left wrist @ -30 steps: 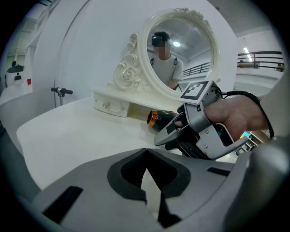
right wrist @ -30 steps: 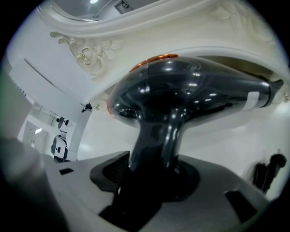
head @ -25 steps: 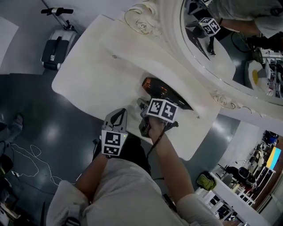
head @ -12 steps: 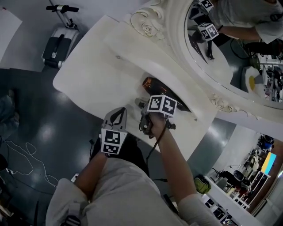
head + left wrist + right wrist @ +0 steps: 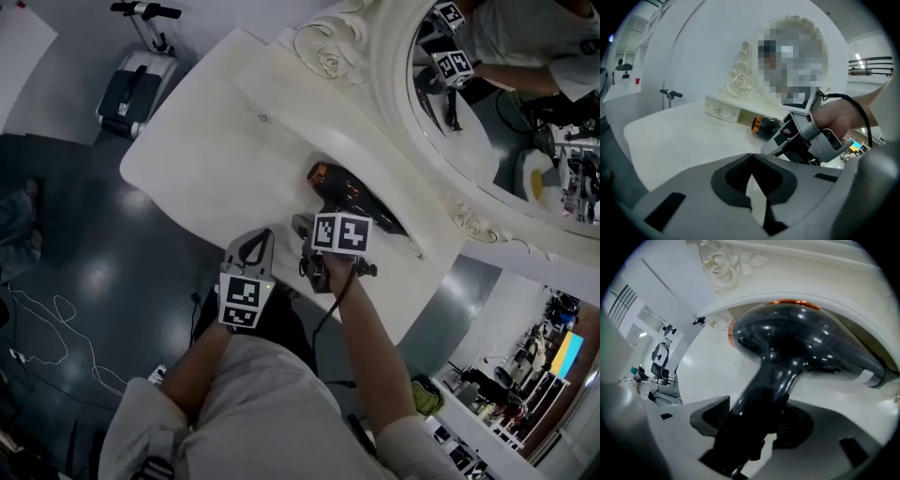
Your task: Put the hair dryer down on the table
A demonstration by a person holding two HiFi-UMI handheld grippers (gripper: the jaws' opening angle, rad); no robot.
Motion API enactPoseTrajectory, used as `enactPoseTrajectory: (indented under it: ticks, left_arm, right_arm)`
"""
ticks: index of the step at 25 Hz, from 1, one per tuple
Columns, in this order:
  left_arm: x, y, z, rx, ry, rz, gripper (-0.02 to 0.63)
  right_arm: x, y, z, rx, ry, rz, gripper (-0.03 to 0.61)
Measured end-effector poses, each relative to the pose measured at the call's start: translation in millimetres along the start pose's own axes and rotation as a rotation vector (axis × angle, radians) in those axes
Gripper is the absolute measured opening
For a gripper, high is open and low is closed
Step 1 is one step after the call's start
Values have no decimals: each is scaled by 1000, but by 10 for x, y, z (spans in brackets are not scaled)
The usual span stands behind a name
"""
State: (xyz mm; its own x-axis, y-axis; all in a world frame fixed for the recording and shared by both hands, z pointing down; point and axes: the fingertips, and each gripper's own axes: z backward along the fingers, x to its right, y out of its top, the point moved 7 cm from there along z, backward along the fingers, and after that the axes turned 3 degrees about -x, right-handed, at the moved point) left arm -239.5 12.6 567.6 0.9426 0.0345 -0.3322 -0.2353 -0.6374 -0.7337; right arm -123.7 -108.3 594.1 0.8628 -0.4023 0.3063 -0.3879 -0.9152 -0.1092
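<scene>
The hair dryer [image 5: 354,194] lies on the white tabletop [image 5: 211,141], its glossy black body close against the low ledge under the ornate mirror [image 5: 487,112]. The copper-ringed end points along the ledge and the handle reaches back toward the tabletop's near edge.

The right gripper [image 5: 757,420] points steeply down over that handle. Its jaws have just been opening, and the handle stands between them. In the right gripper view the jaws sit wide on either side of the dark shaft, with a strip of pale tabletop showing beside it, so the pads look slack rather than clamped (the lower end of the handle is too dark to read closely).

The left gripper [image 5: 753,180] hangs at the tabletop's near edge, just beside the right one and apart from the dryer. Its jaws are drawn together with only a thin slit between them and nothing in it.

From the left gripper view the dryer shows beyond the right gripper — near a small drawer [image 5: 719,111] with a knob, set below the frame's carved scroll [image 5: 738,82].
</scene>
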Motion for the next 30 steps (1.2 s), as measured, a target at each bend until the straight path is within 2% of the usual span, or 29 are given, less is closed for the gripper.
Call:
enactPoseTrajectory:
  ticks: [2,4,7,17,22,28,29,30]
  left_arm:
    - [-4,-18,3,-1,-1,0,8]
    - [-6,-38,0,-3,-3,-1,6]
    - [24,-68,8,-6,-8,-1,8]
    - [94,-118,67,-11,-18,-15,8]
    - [190,-71,87,-1,-19,-42,8]
    - [383,42,193,10,-16,-73,8]
    - [443,66,207,10,-20,-79,8]
    - [503,92,217,11,-26,-85,8]
  right_arm:
    - [-33,-12,-2,19,-13,3,295]
    - [-53,-1,10,36,-75,46,339]
    - [-43,-13,12,65,-144,107,339]
    - [61,-115,128,144,-89,19,339]
    - [30,-216,261,200,-52,46,339]
    - [74,-358,569,320,-5,42,337]
    - [88,-385,632,340,6,51,333]
    - [107,-412,694,364,19,56,296]
